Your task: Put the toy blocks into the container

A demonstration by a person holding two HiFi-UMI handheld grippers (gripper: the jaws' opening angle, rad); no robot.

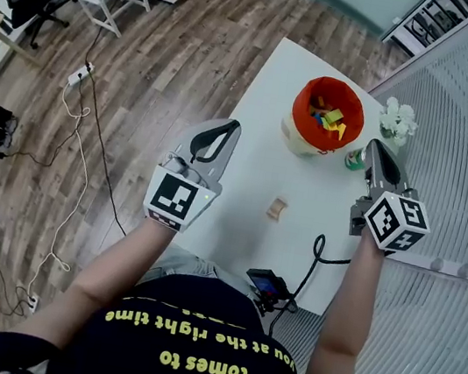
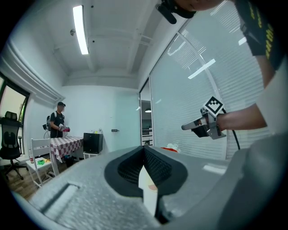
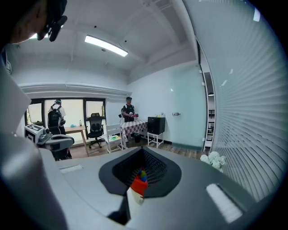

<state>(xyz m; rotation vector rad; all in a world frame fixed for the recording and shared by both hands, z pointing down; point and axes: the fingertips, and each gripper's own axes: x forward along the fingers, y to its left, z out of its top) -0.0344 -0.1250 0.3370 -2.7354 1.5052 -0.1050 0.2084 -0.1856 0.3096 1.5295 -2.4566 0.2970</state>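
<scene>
Holds left gripper (image 1: 228,126) and right gripper (image 1: 372,145), both clenched empty, over table (image 1: 266,98) by container (image 1: 299,113) of toy blocks (image 1: 330,118), in shirt (image 1: 180,350) reading "at the right time".

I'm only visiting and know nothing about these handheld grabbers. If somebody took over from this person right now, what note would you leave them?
Left gripper: shut, nothing in it, raised above the table's left side.
Right gripper: shut, nothing in it, raised near the table's right edge.
Container: upright at the far end of the white table.
Done: several coloured blocks lie inside the container.
Left: one small wooden block lies on the table between the grippers; it probably goes in next.
</scene>
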